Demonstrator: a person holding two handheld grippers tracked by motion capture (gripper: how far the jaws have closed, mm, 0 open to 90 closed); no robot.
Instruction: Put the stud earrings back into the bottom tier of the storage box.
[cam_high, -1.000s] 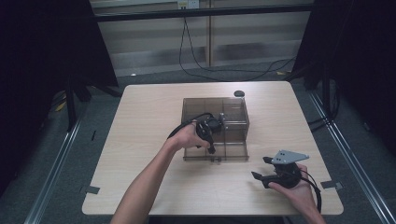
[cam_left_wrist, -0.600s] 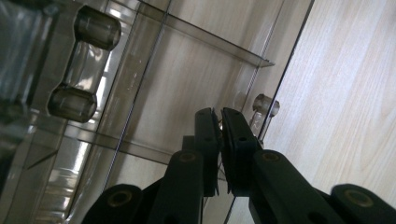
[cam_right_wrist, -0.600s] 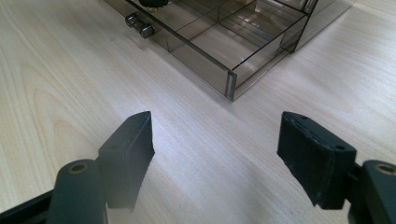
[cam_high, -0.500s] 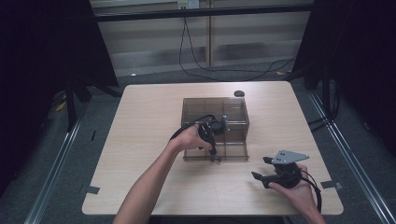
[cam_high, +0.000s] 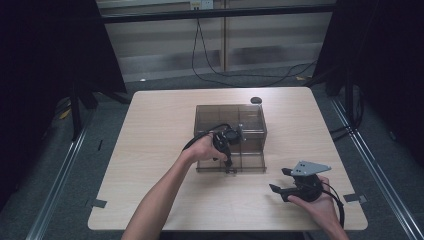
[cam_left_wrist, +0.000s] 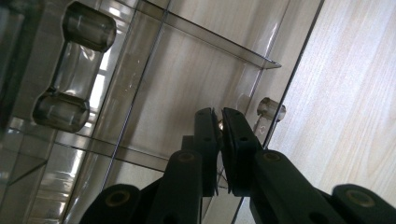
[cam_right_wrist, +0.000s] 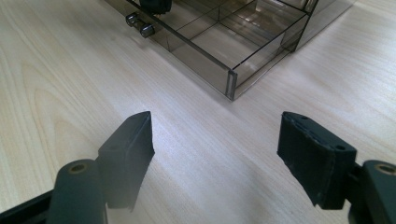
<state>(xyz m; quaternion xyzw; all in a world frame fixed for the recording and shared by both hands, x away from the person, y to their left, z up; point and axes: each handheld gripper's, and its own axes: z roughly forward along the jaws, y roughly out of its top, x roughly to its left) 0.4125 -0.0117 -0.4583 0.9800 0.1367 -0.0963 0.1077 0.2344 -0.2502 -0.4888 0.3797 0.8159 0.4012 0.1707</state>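
Observation:
A smoky clear plastic box (cam_high: 235, 117) stands at the middle of the table, and its bottom drawer (cam_high: 250, 162) is slid out toward me. My left gripper (cam_high: 229, 165) reaches down over the drawer's front. In the left gripper view its jaws (cam_left_wrist: 219, 116) are shut on the thin front wall of the drawer (cam_left_wrist: 187, 79), next to a small clear knob (cam_left_wrist: 271, 109). My right gripper (cam_high: 279, 180) rests near the table's front right, open, pointing at the box. The right gripper view shows its jaws (cam_right_wrist: 215, 135) wide apart over bare wood, with the divided drawer (cam_right_wrist: 205, 60) beyond them.
A small black round object (cam_high: 256, 100) lies behind the box near the far edge. The wooden table (cam_high: 160, 130) has bare surface left of the box and along the front. A second clear handle (cam_left_wrist: 70, 70) sits on the box front. Cables trail on the floor beyond.
My left gripper has come a little toward me with the drawer front in it. The right gripper has stayed put.

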